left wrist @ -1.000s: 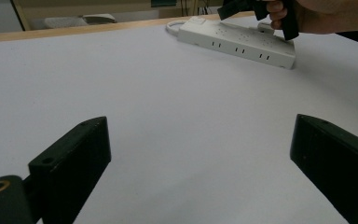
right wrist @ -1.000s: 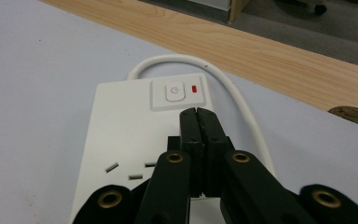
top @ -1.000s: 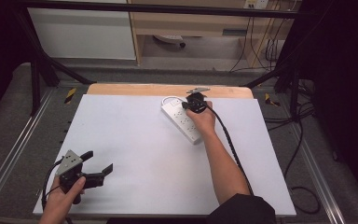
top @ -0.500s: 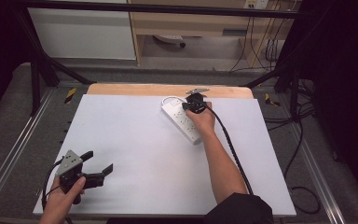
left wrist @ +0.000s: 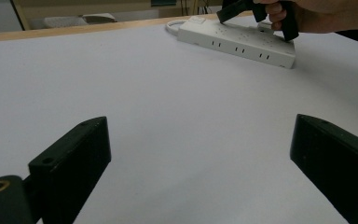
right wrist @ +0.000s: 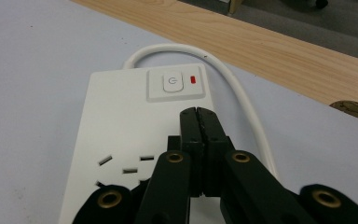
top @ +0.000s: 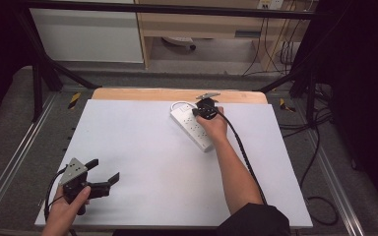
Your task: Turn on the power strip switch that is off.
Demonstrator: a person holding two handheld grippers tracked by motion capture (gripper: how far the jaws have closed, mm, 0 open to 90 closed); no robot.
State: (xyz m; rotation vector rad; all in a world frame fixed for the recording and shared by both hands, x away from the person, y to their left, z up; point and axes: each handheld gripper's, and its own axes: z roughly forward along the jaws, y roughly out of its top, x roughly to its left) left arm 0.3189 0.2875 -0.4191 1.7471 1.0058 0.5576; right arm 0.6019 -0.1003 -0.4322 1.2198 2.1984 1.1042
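Power strip (top: 193, 127) lies slantwise at far centre-right of the white tabletop (top: 142, 162), its white cord (right wrist: 242, 93) looping off the far end toward the wooden table edge (top: 177, 95). Right gripper (right wrist: 198, 114) is over the strip's switch end, jaws pressed together with nothing between them, tips just short of the power button (right wrist: 170, 82). Red indicator (right wrist: 193, 80) beside the button shows red, so the strip reads as switched on, though lit or merely coloured is hard to say. Whether the tips touch the strip's face can't be told from here. Judgement: the press on the button is either about to happen or just finished; sockets all look empty, nothing plugged in, so any plugging work is not started.

Left gripper (top: 101, 179) sits idle at the near left corner of the tabletop, jaws spread wide, holding nothing, well apart from the strip.

Surface: plain white sheet, bare besides the strip, on a wooden top. Room: black metal frame (top: 167, 9) around the table, grey floor, white cabinet (top: 86, 34) and wooden furniture behind, black cables (top: 320, 147) trailing on the right.
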